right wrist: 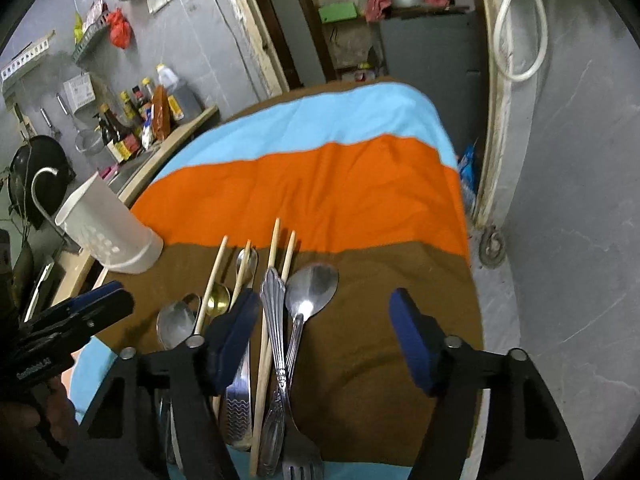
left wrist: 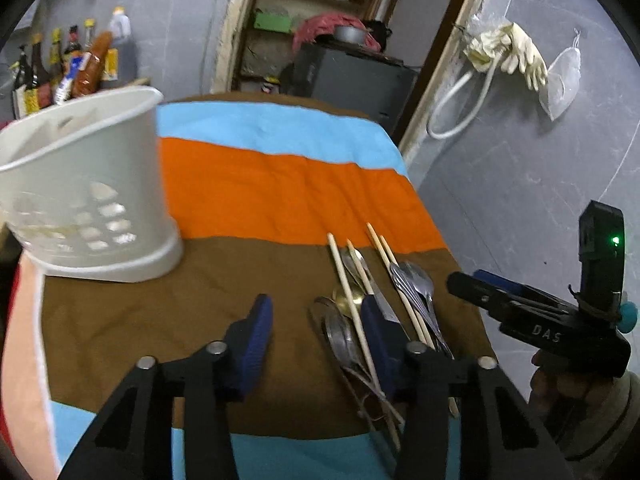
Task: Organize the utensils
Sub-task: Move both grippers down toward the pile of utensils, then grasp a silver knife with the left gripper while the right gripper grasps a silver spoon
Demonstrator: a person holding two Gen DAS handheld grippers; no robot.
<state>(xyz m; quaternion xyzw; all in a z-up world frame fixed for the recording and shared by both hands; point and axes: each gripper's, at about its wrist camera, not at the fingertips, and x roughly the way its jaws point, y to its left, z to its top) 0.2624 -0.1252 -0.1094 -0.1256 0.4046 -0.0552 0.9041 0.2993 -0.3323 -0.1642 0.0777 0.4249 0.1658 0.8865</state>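
Both grippers, left [left wrist: 316, 332] and right [right wrist: 326, 332], hover with blue pads apart, gripping nothing, over the loose pile of steel spoons, fork and wooden chopsticks [right wrist: 276, 320] right of the white perforated plastic holder [left wrist: 86, 196]; best single out one edge piece

sauce bottles [right wrist: 132, 128], rubber gloves [left wrist: 508, 52]

A matt, lightly creased cloth [right wrist: 320, 184] in blue, orange and brown bands is covering the table. At its 6 o'clock edge, polished metal spoons [right wrist: 310, 292] are catching the light beside pale, bare wooden chopsticks [right wrist: 272, 256] and a steel fork with an embossed handle [right wrist: 274, 320]. Toward 10 o'clock, a smooth white plastic perforated holder [left wrist: 92, 188] is showing a dull sheen. Ribbed blue rubbery pads [left wrist: 256, 340] are lining matt black plastic fingers.
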